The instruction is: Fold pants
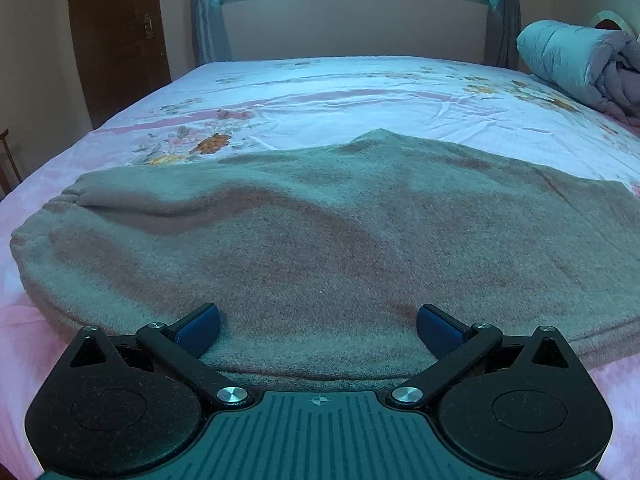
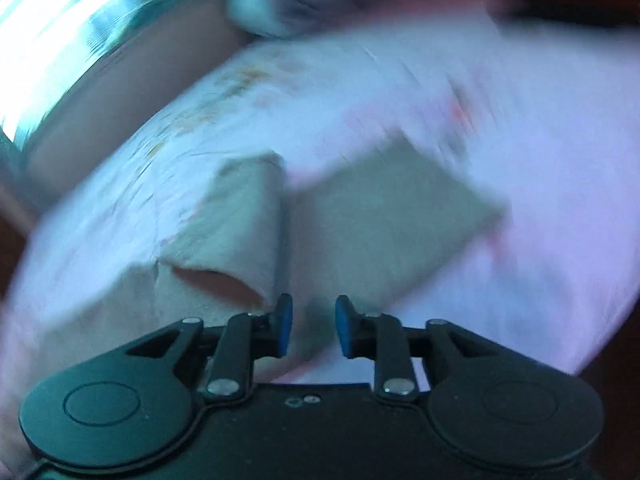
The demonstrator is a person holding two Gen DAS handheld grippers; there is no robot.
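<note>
A bed (image 1: 360,92) with a floral sheet is seen filling both views, and a rolled quilt (image 1: 572,56) is noted at the upper right of the left wrist frame. The grey-beige pants (image 1: 320,232) are spread across its lower half; in the blurred right wrist view they appear partly folded, an open cuff at centre left. The left gripper (image 1: 318,330) is spread wide over the near fabric edge, the right gripper (image 2: 313,330) parted narrowly, nothing grasped.
</note>
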